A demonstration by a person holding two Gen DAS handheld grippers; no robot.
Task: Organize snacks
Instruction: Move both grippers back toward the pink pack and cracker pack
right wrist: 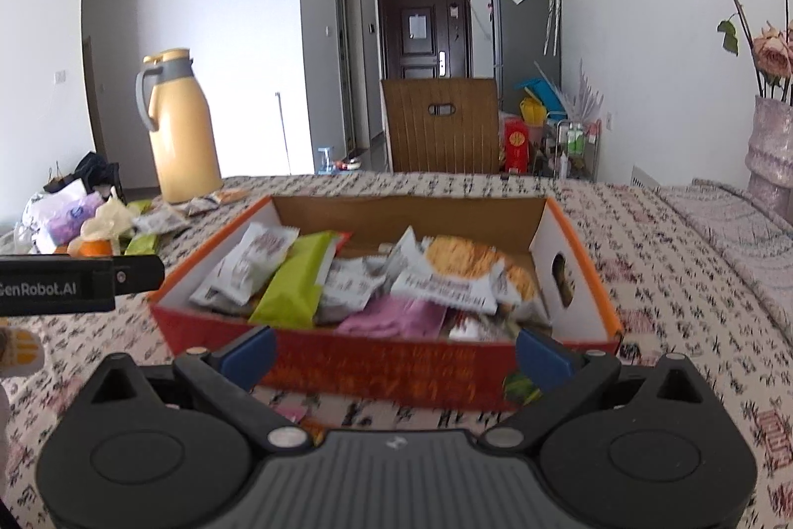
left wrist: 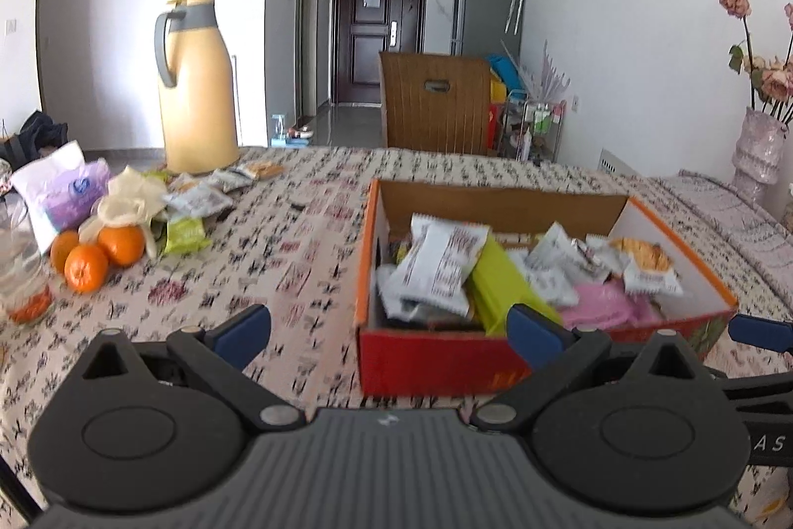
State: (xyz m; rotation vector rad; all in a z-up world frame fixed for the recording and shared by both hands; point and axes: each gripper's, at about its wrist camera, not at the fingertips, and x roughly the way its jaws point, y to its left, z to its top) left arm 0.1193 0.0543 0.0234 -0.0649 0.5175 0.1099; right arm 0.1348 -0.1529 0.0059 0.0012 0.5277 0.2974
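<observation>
An open orange-rimmed cardboard box (left wrist: 679,251) (right wrist: 585,261) sits on the patterned tablecloth, filled with several snack packets, among them a green packet (left wrist: 500,281) (right wrist: 297,286) and a pink one (right wrist: 396,316). More loose snack packets (left wrist: 198,202) lie at the far left near the jug. My left gripper (left wrist: 389,330) is open and holds nothing, hovering just before the box's near left corner. My right gripper (right wrist: 396,353) is open and holds nothing, right in front of the box's near wall.
A yellow thermos jug (left wrist: 198,92) stands at the back left. Three oranges (left wrist: 94,256), a tissue pack (left wrist: 59,192) and a clear cup (left wrist: 20,276) lie at the left. A vase with dried roses (right wrist: 770,142) stands at the right. A wooden chair back (left wrist: 436,102) is beyond the table.
</observation>
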